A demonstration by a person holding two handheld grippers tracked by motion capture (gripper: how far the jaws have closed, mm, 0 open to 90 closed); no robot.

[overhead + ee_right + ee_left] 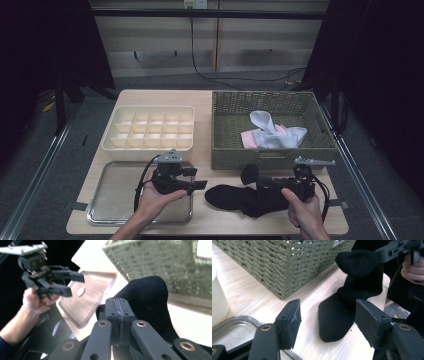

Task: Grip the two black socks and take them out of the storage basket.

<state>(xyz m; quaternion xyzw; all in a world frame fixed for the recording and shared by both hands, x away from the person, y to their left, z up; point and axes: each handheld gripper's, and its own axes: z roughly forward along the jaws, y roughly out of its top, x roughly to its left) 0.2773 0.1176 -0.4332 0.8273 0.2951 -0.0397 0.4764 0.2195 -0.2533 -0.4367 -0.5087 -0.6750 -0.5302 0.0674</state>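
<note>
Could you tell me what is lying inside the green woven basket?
Inside the green woven basket lie a white sock and a pink cloth partly under it; what lies beneath them stays hidden.

Table [205, 97]: we see pale wood, carrying four things.
Wicker basket [225, 150]: our landmark, standing on the right half.
Divided cream organiser [112, 145]: just left of the basket.
Metal tray [107, 200]: left of the basket and nearer us.
Black sock [235, 199]: on the wood just in front of the basket.
</note>
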